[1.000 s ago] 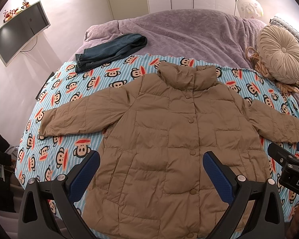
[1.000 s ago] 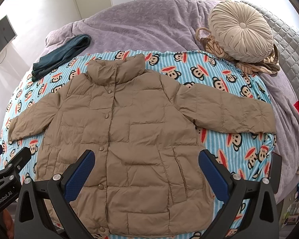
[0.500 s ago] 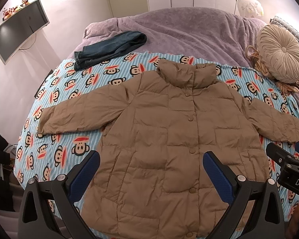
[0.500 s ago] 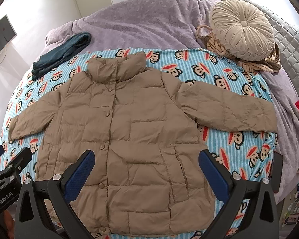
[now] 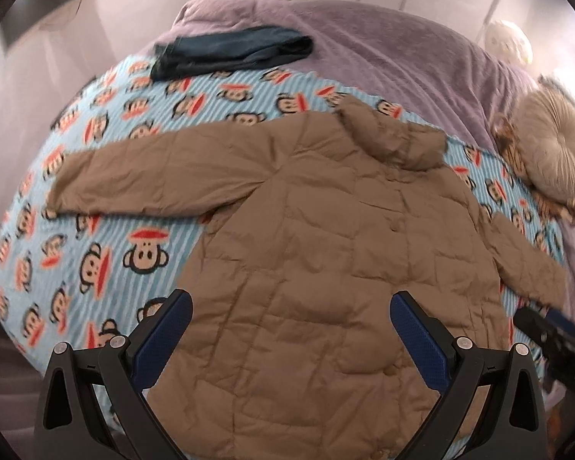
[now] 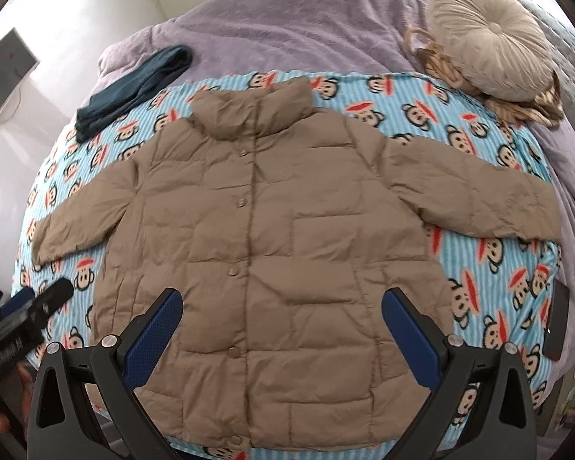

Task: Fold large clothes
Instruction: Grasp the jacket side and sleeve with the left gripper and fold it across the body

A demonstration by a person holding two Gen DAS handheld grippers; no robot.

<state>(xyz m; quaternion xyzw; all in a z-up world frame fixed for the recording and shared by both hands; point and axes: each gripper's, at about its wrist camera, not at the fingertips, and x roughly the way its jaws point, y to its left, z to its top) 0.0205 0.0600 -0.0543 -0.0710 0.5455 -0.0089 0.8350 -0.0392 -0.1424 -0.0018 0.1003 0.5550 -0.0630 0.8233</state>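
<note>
A tan quilted puffer jacket lies flat and buttoned, front up, on a blue monkey-print blanket, both sleeves spread out. It also shows in the right wrist view. My left gripper is open and empty, hovering over the jacket's lower left part. My right gripper is open and empty, above the jacket's lower middle. The right gripper's tip shows at the left view's right edge; the left gripper shows at the right view's left edge.
Folded dark blue jeans lie at the blanket's far left edge. A round beige cushion on a woven basket sits far right on the purple bedspread. A dark phone lies near the bed's right edge.
The left gripper's view has swung left and is blurred with motion; the jacket's left sleeve now sits nearer the middle. The right gripper has barely moved. Both stay open.
</note>
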